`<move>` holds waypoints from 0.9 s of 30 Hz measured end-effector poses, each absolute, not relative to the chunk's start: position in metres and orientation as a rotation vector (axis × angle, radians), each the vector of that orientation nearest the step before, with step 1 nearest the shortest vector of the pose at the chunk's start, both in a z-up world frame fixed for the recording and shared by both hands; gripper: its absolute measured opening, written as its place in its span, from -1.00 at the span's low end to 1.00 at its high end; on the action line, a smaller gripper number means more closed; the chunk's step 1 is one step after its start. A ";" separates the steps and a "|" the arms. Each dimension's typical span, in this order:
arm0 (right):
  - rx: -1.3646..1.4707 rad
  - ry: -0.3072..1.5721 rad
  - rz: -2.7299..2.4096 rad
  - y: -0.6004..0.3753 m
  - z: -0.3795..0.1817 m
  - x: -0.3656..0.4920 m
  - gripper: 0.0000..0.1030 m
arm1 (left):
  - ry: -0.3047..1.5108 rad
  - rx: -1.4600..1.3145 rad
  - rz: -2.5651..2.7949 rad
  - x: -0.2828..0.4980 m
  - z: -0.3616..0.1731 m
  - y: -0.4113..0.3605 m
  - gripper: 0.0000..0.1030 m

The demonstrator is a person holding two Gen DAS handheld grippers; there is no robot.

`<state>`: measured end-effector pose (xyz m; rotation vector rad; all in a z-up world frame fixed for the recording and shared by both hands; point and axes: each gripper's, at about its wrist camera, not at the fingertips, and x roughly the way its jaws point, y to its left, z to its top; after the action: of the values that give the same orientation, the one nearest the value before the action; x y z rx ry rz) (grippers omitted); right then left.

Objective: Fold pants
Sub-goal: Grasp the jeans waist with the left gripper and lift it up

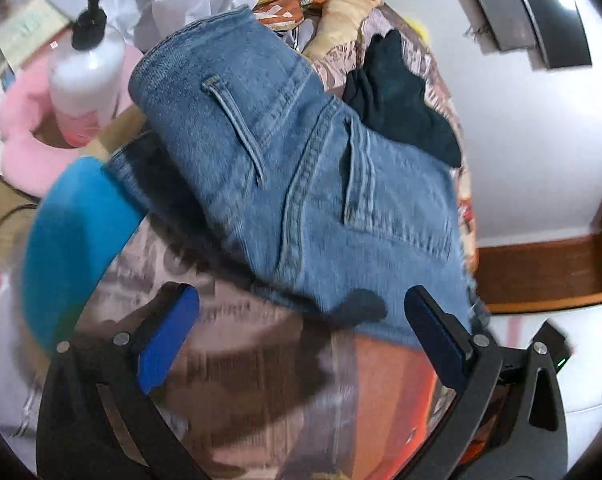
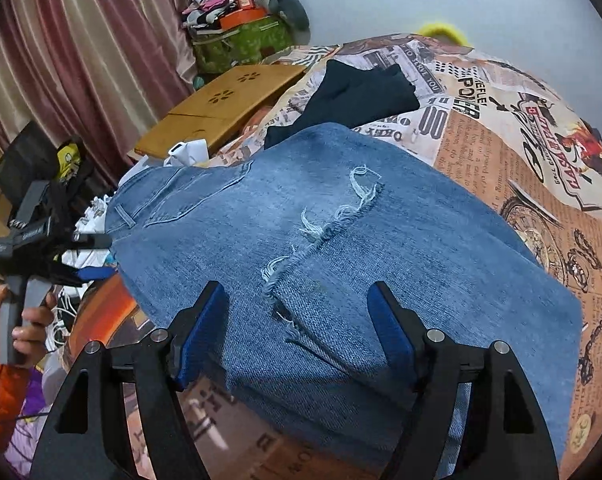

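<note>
One pair of jeans (image 2: 341,264) spread on the printed bedspread (image 2: 521,160), folded, waistband end toward the curtain side, frayed hems near the right gripper (image 2: 301,332). Dark garment (image 2: 361,96) just behind. Only in the left view: pump bottle (image 1: 87,76) standing inside a pink ring cushion (image 1: 25,148). Left gripper (image 1: 301,336) wide open, holding nothing; right gripper spread over the denim, not pinching.

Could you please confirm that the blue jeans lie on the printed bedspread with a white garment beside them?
Not quite: the garment beside the jeans is black, not white, as the right wrist view shows. The jeans do lie on the printed bedspread.
</note>
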<state>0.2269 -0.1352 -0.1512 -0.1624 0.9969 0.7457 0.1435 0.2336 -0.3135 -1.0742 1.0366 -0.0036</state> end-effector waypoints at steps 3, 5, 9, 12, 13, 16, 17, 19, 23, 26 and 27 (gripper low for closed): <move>-0.168 0.994 0.749 -0.134 -0.153 0.225 0.40 | 1.022 -1.109 -0.006 0.156 -0.326 0.243 0.97; -0.176 0.991 0.745 -0.133 -0.153 0.223 0.40 | 1.016 -1.070 0.028 0.168 -0.330 0.247 0.85; -0.173 0.990 0.740 -0.132 -0.153 0.223 0.40 | 1.018 -1.007 0.145 0.176 -0.331 0.256 0.19; -0.158 1.001 0.748 -0.134 -0.150 0.224 0.40 | 0.987 -0.973 0.194 0.177 -0.324 0.264 -0.11; -0.154 1.007 0.750 -0.135 -0.148 0.223 0.40 | 0.978 -0.926 0.230 0.177 -0.314 0.263 -0.38; -0.113 1.005 0.772 -0.148 -0.136 0.222 0.37 | 0.952 -0.778 0.266 0.180 -0.284 0.257 -0.50; -0.099 0.996 0.773 -0.154 -0.132 0.221 0.37 | 0.938 -0.711 0.280 0.182 -0.268 0.252 -0.51; -0.074 0.967 0.756 -0.172 -0.124 0.219 0.37 | 0.889 -0.589 0.297 0.187 -0.233 0.238 -0.54; -0.032 0.943 0.654 -0.223 -0.119 0.223 0.38 | 0.751 -0.452 0.257 0.194 -0.162 0.208 -0.55; -0.021 0.959 0.527 -0.262 -0.129 0.231 0.38 | 0.655 -0.356 0.196 0.207 -0.107 0.169 -0.55; -0.028 0.966 0.490 -0.270 -0.133 0.231 0.38 | 0.622 -0.321 0.165 0.212 -0.089 0.151 -0.55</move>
<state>0.2314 -0.2699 -0.1330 -0.0283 0.9659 0.4899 0.2122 0.1511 -0.0886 -0.3205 0.6216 0.1653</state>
